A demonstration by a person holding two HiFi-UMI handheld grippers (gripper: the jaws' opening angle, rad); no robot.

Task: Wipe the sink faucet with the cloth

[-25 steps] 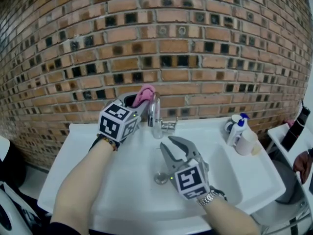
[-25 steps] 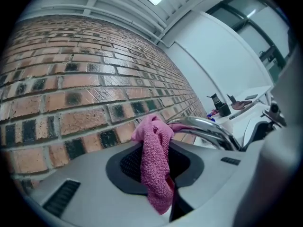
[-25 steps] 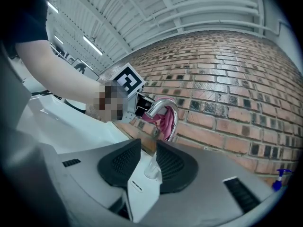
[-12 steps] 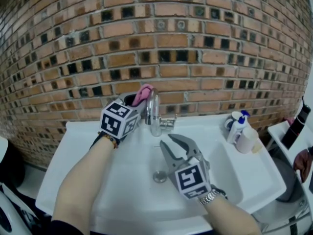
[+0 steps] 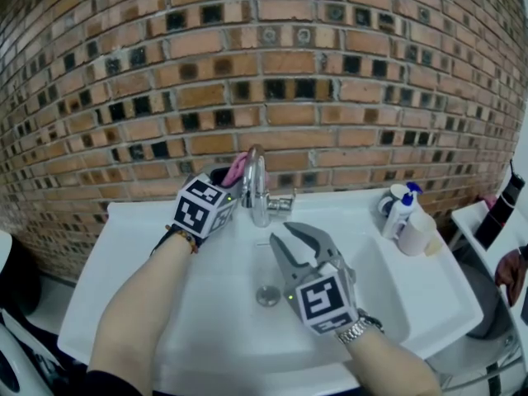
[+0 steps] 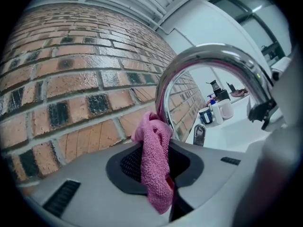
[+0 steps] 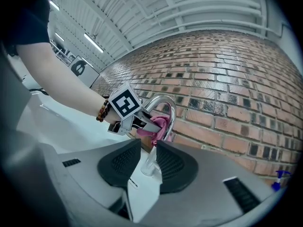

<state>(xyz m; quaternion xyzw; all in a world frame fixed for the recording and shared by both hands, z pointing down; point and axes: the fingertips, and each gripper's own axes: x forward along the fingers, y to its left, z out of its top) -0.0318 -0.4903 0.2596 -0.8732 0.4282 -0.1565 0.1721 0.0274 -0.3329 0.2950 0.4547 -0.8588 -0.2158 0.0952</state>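
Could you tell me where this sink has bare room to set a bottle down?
The sink is bare on its left ledge, outside the left forearm, and on its right ledge in front of the bottles. It is crowded around the faucet: left gripper, cloth, right gripper.

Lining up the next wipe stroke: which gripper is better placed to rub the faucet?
Left. The left gripper is shut on the pink cloth, right beside the faucet spout. The right gripper hangs over the sink basin, jaws apart and empty.
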